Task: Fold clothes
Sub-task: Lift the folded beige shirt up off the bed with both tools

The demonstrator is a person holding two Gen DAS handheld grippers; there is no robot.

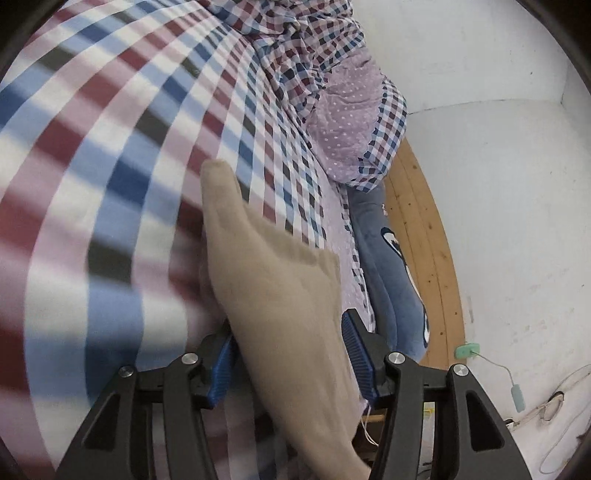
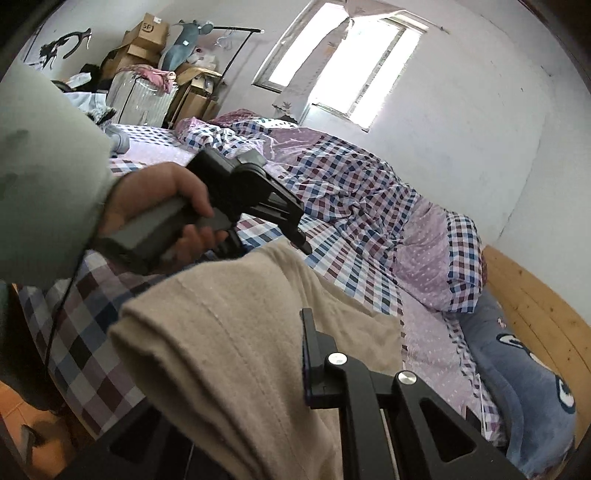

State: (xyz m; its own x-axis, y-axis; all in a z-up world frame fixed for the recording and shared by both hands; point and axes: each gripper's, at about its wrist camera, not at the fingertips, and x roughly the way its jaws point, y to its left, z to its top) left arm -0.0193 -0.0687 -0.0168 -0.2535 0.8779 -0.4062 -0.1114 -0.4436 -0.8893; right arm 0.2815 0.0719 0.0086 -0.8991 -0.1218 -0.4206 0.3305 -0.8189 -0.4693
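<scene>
At the lower middle of both frames, my left hand-held gripper (image 1: pixel 288 354) stood spread around the beige garment (image 1: pixel 273 295) and my right hand-held gripper (image 2: pixel 314 354) lay half buried, its grip untellable, so I judged the fold mid-carry, needing a flat lay on the bed (image 1: pixel 110 166).

Only one marking was partly readable: a round printed logo on the top cardboard box (image 2: pixel 153 31), upper left of the right wrist frame, which looked like "5P" or "SF"; exact characters uncertain. The blue cushion (image 2: pixel 524 373), lower right, carried a printed design, no legible letters. Nothing else was readable in either view.
</scene>
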